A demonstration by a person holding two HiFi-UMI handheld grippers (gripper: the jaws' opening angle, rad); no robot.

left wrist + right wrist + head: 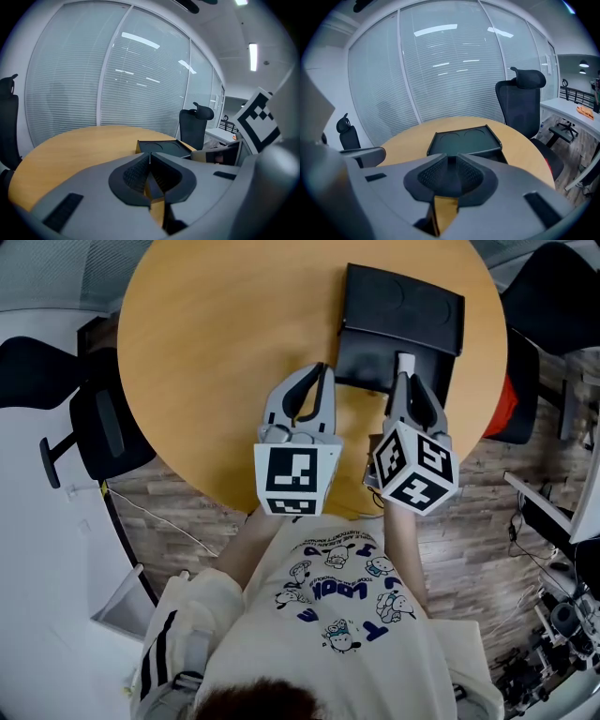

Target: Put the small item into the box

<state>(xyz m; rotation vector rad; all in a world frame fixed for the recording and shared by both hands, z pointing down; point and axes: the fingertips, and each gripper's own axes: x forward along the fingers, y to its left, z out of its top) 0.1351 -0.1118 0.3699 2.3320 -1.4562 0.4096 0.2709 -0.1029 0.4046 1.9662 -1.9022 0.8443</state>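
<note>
Right gripper point(451, 161): the jaws stand nearly together with a narrow slot left at the tips. In its own view that slot shows only dark, so I record nothing pinched. Left gripper point(150, 157): jaws pressed together on nothing, tips meeting in a thin line. It is held level with the right one and just to its left, above the near part of the table point(216, 352). The box point(370, 357) lies open directly ahead of the right tips and slightly right of the left ones. The small item point(405, 361) shows from the head view only, as a white piece just beyond the right tips, against the dark inside of the box. The right gripper view does not show it, since the jaw bodies cover that part of the box. My judgement is that the item is lying in the box rather than held, and that the placing step is done or all but done. The next move calls for confirming that the piece rests inside, then drawing both tools back clear of the box rim without knocking it.
</note>
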